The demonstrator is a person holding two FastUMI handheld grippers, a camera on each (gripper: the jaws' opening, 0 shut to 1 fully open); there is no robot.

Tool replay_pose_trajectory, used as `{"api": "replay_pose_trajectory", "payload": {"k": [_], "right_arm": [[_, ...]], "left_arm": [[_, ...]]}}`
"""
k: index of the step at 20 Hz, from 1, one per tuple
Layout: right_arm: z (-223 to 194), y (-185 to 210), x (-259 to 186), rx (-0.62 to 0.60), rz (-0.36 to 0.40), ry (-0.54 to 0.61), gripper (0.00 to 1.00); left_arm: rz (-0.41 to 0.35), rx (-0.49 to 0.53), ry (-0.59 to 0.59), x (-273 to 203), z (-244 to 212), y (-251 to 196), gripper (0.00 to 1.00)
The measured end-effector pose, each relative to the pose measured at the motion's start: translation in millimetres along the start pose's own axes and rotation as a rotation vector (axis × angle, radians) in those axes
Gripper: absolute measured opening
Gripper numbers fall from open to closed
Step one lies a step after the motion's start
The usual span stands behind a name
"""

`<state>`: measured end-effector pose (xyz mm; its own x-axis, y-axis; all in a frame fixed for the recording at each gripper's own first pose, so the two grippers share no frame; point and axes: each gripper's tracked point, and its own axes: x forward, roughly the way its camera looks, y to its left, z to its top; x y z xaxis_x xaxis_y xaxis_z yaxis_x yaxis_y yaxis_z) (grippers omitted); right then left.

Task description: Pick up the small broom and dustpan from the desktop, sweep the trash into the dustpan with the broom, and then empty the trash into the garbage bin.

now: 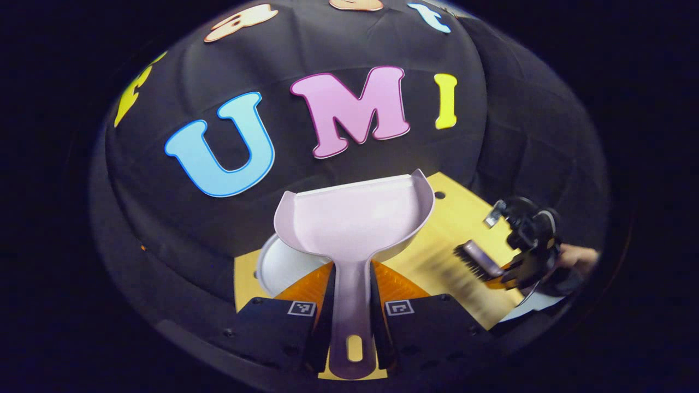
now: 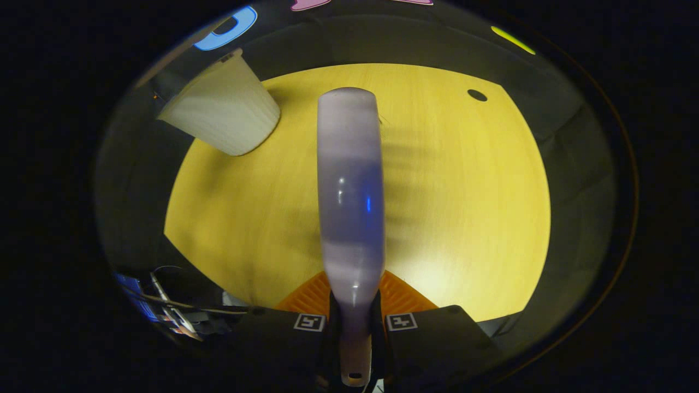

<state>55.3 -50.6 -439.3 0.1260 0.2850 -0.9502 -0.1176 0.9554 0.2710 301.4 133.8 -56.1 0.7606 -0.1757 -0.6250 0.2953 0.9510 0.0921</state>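
One dustpan [image 1: 354, 218], one broom [image 2: 349, 191], one bin [image 2: 224, 106], two grippers. The left gripper [image 1: 352, 322] has both fingers pressed on the dustpan's handle; the pan is lifted, its open mouth turned up toward the booth wall, above the bin [image 1: 284, 267], whose white rim shows just beneath it by the desk's [image 1: 464, 218] left edge. The right gripper [image 2: 354, 327] is clamped on the broom's handle, and the broom's pale back reaches out over the middle of the desk [image 2: 464, 218]. From the left gripper view, the broom [image 1: 478, 261] hangs bristles-down near the desk's right edge, held by the right gripper [image 1: 519, 267] and a hand [image 1: 579, 256]. The bin stands at the far left corner. A dark hole [image 2: 477, 95] sits near the far right corner. The rest of the yellow top lies open.
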Motion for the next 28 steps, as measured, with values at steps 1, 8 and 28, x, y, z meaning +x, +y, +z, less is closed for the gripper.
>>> {"api": "replay_pose_trajectory", "payload": {"k": [1, 8, 28], "right_arm": [[2, -6, 0, 0.014, -0.013, -0.008, 0.27], [-1, -20, 14, 0.071, -0.011, -0.006, 0.27], [-37, -5, 87, 0.053, -0.046, 0.177, 0.26]], "left_arm": [[-0.054, -0.065, -0.014, 7, -6, -26, 0.3], [-0.179, -0.224, 0.083, 58, -91, -112, 0.3], [0.154, -0.235, 0.252, 170, -255, -131, 0.3]]}}
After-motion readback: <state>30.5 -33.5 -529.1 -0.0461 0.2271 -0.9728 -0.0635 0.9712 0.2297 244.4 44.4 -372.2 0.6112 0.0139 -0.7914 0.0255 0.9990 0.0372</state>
